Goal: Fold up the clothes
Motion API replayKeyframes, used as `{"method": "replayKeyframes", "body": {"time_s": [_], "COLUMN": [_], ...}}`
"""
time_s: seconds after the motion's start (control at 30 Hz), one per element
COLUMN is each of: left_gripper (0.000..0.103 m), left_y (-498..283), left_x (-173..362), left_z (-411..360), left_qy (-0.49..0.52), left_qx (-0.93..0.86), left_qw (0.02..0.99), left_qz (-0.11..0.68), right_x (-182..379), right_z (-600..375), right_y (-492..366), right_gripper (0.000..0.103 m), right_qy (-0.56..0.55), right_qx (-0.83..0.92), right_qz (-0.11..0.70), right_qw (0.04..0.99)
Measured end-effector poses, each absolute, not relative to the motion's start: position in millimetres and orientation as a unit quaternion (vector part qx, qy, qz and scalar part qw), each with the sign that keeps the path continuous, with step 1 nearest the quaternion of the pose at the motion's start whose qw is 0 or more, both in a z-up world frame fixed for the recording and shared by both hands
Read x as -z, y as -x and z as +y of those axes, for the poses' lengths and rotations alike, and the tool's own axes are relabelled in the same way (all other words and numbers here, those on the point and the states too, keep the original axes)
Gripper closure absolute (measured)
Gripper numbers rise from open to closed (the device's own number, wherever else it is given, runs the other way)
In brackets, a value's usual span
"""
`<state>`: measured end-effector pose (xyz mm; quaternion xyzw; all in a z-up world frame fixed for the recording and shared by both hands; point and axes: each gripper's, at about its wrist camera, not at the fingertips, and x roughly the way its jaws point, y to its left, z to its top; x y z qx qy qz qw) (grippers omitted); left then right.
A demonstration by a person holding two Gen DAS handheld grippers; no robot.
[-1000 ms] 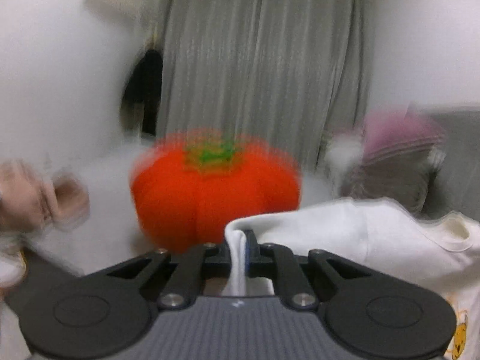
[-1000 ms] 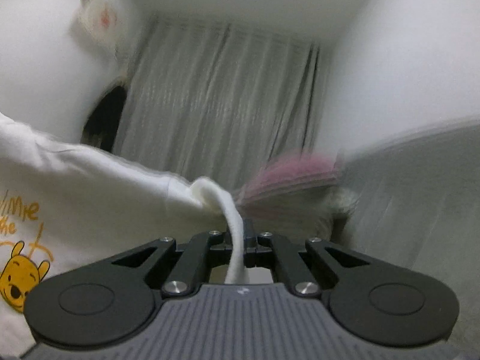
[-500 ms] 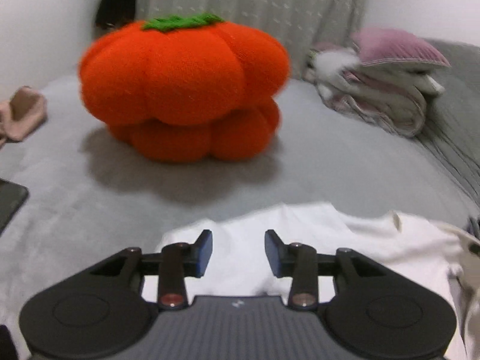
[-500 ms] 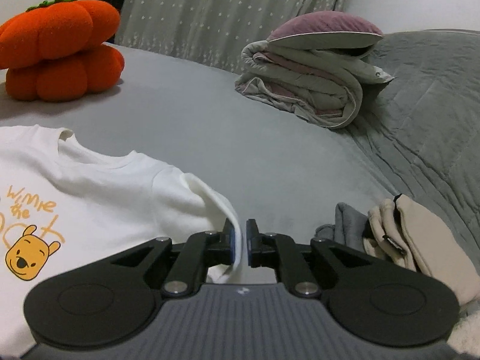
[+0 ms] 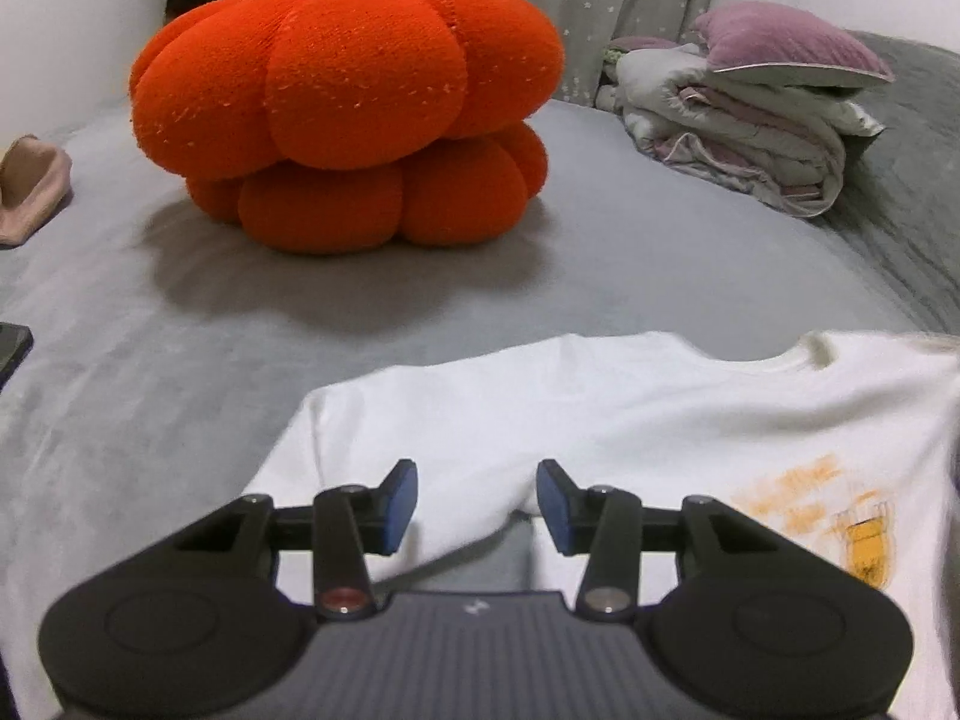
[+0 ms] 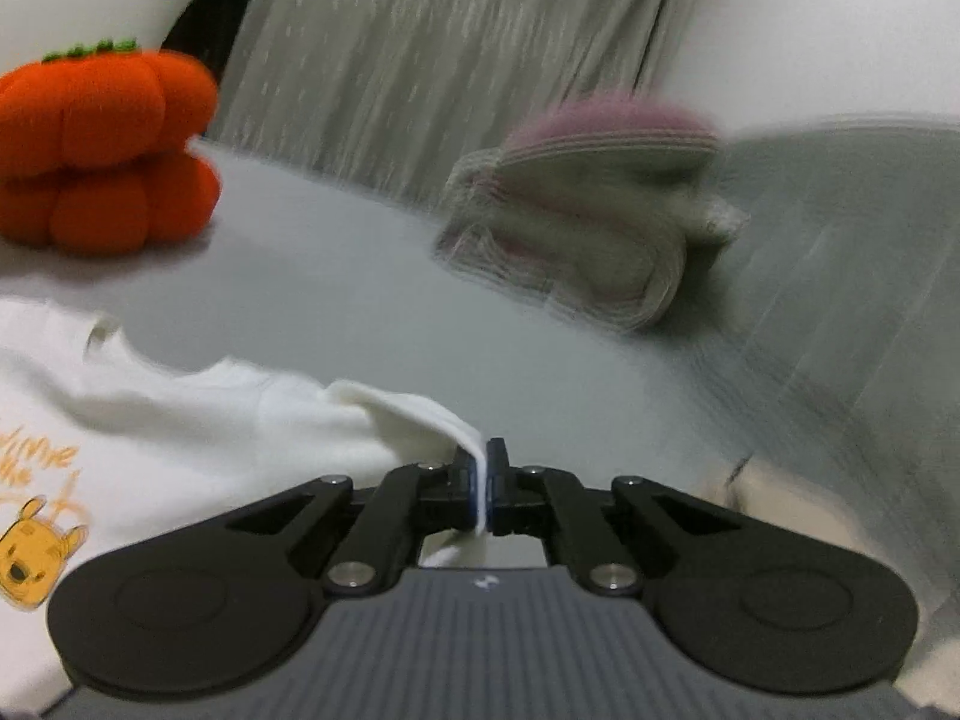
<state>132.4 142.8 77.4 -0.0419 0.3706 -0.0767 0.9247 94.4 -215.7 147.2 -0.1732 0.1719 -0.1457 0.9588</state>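
White cloth is pinched tight in the right gripper [image 6: 482, 483], so the white shirt [image 5: 600, 420] can be pulled flat on the gray bed [image 5: 180, 360]. At bottom center, the left gripper [image 5: 476, 498] is opening, nothing held. An orange plush pumpkin [image 5: 342, 102] sits farther back.

right view: was smeared by motion blur; folded bedding [image 6: 576, 234] showed no detail
shirt print [image 5: 840, 516]: blurred in left view, lettering unreadable
white shirt [image 5: 600, 414]: lower part hidden behind gripper body
dark object [image 5: 12, 348]: cut off by left edge, unidentifiable
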Motion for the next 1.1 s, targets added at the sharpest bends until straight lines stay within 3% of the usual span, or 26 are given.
{"method": "replayKeyframes", "body": {"time_s": [0.13,0.23,0.27,0.3,0.37,0.4,0.43,0.57,0.7,0.77,0.8,0.87,0.9,0.93,1.1], "left_gripper": [0.058,0.056,0.051,0.047,0.039,0.039,0.039,0.039,0.039,0.042,0.057,0.074,0.090,0.097,0.100], "left_y": [-140,-143,-144,-147,-158,-164,-173,-206,-232,-248,-250,-252,-251,-249,-234], "left_x": [-71,-78,-83,-88,-95,-98,-98,-86,-67,-56,-52,-46,-44,-44,-59], "left_z": [144,152,155,158,160,161,157,129,93,87,84,78,75,74,78], "left_qy": [0.012,0.016,0.019,0.028,0.044,0.050,0.046,0.014,-0.097,-0.116,-0.118,-0.120,-0.120,-0.123,-0.103], "left_qx": [0.054,0.055,0.058,0.067,0.085,0.094,0.103,0.167,0.183,0.181,0.185,0.191,0.193,0.191,0.147], "left_qw": [0.925,0.929,0.932,0.934,0.935,0.934,0.933,0.917,0.902,0.892,0.889,0.889,0.890,0.892,0.921], "left_qz": [0.376,0.365,0.357,0.350,0.342,0.340,0.341,0.363,0.380,0.399,0.401,0.400,0.395,0.391,0.345], "right_x": [-142,-104,-93,-91,-100,-109,-117,-135,-130,-124,-119,-107,-100,-93,-97], "right_z": [-219,-229,-233,-236,-241,-244,-247,-262,-265,-265,-264,-266,-265,-263,-244], "right_y": [-113,-136,-140,-141,-139,-137,-136,-139,-173,-190,-198,-216,-223,-225,-205], "right_gripper": [0.101,0.100,0.100,0.095,0.073,0.053,0.046,0.046,0.047,0.054,0.060,0.076,0.093,0.096,0.100], "right_qy": [0.176,0.170,0.162,0.155,0.142,0.128,0.108,0.038,0.043,0.049,0.048,0.041,0.043,0.050,0.123], "right_qx": [0.151,0.128,0.117,0.108,0.097,0.094,0.083,0.024,-0.018,-0.033,-0.039,-0.053,-0.057,-0.059,-0.035], "right_qz": [0.197,0.322,0.354,0.361,0.343,0.326,0.314,0.299,0.333,0.354,0.367,0.397,0.413,0.424,0.358], "right_qw": [0.953,0.923,0.914,0.913,0.923,0.932,0.940,0.953,0.942,0.933,0.928,0.915,0.908,0.902,0.925]}}
